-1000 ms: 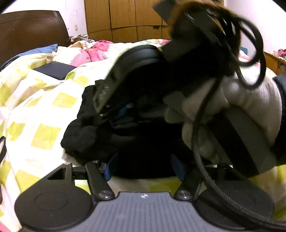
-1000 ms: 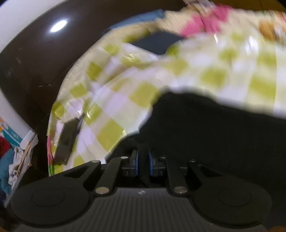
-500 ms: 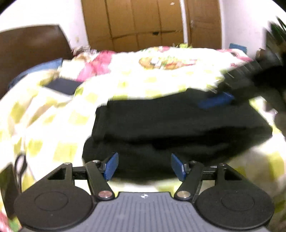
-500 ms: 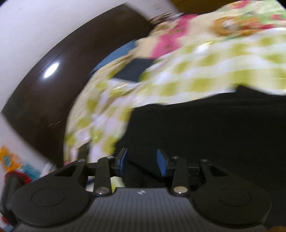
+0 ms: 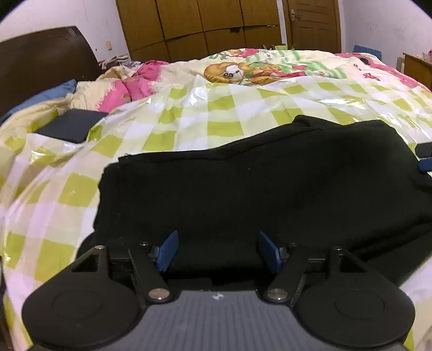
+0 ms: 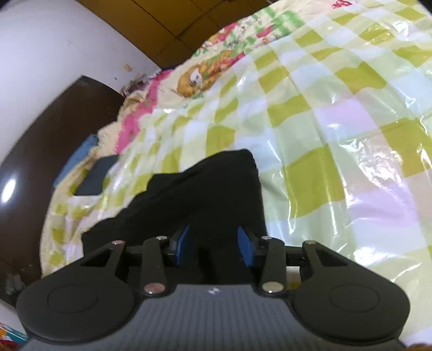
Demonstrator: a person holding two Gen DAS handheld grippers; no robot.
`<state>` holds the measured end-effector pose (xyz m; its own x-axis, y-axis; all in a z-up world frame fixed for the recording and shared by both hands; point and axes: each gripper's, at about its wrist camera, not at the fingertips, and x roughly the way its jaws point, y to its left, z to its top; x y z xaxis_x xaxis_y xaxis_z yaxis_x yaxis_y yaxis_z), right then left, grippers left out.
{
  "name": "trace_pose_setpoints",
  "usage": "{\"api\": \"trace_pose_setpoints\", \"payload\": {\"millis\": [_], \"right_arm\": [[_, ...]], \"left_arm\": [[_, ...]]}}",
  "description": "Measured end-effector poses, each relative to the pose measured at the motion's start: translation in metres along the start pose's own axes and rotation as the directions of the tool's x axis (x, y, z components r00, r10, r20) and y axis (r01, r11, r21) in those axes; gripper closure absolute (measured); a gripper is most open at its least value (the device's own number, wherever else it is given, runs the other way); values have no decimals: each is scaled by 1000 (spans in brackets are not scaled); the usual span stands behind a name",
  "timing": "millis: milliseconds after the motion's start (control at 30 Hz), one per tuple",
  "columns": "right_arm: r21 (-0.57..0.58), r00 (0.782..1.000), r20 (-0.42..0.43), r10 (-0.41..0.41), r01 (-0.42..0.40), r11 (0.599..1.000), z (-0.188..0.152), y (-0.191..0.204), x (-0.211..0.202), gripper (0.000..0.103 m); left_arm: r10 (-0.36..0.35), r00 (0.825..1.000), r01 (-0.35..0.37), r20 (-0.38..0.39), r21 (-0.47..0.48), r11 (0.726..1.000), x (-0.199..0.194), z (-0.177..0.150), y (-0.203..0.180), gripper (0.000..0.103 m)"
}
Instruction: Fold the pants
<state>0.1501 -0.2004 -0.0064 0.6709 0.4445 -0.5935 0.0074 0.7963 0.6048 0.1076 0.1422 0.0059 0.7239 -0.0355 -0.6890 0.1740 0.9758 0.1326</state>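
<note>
Black pants [image 5: 256, 183] lie folded in a wide flat band on the green-checked plastic sheet [image 5: 216, 108] over the bed. My left gripper [image 5: 218, 248] is open over the band's near edge, and black cloth lies below the gap without touching the blue pads. My right gripper [image 6: 214, 243] hovers over the narrow right end of the pants [image 6: 210, 189]. Its jaws are opening, the pads stand apart, and cloth shows between them unpinched. In the left wrist view one blue right fingertip [image 5: 426, 164] shows at the right edge.
A dark flat rectangular object [image 5: 71, 125] lies on the sheet at the far left. A dark wooden headboard [image 5: 40, 62] rises at the left, with pink and cartoon-printed bedding [image 5: 243, 70] behind. Wooden wardrobes [image 5: 202, 24] line the back wall.
The right hand and its gripper have swung out of the left camera's view to the right. The bunched pants now lie flat. The right jaws, shut on cloth before, have parted.
</note>
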Motion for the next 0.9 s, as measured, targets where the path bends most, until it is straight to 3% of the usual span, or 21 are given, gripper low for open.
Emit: {"api": "trace_pose_setpoints", "payload": {"millis": [100, 200, 367, 500, 567, 633, 700, 767, 900], "right_arm": [[24, 1000, 18, 1, -2, 1000, 1, -11, -8, 58], [60, 998, -57, 41, -38, 997, 0, -22, 2, 58], [112, 978, -116, 174, -161, 980, 0, -30, 25, 54], [166, 946, -80, 313, -297, 940, 7, -31, 14, 54], [156, 939, -84, 334, -318, 935, 7, -32, 22, 41], [180, 936, -122, 329, -306, 935, 4, -35, 46, 39], [173, 932, -137, 334, -310, 935, 3, -23, 62, 46], [151, 937, -161, 311, -288, 946, 6, -9, 67, 84], [271, 899, -114, 422, -380, 884, 13, -19, 49, 89]], "left_arm": [[18, 1000, -18, 3, 26, 1000, -5, 4, -6, 23], [24, 1000, -24, -5, 53, 998, -2, 7, -12, 23], [29, 999, -28, -17, 60, 998, 1, 9, -14, 23], [35, 999, -34, -21, 77, 996, 0, 11, -17, 23], [37, 999, -35, -24, 85, 996, 1, 11, -18, 22], [40, 999, -38, -28, 86, 996, 3, 11, -18, 20], [47, 998, -45, -32, 70, 997, 5, 12, -18, 19], [60, 997, -57, -40, 74, 996, 4, 12, -19, 19], [55, 997, -50, -53, 95, 994, 1, 14, -31, 19]]}}
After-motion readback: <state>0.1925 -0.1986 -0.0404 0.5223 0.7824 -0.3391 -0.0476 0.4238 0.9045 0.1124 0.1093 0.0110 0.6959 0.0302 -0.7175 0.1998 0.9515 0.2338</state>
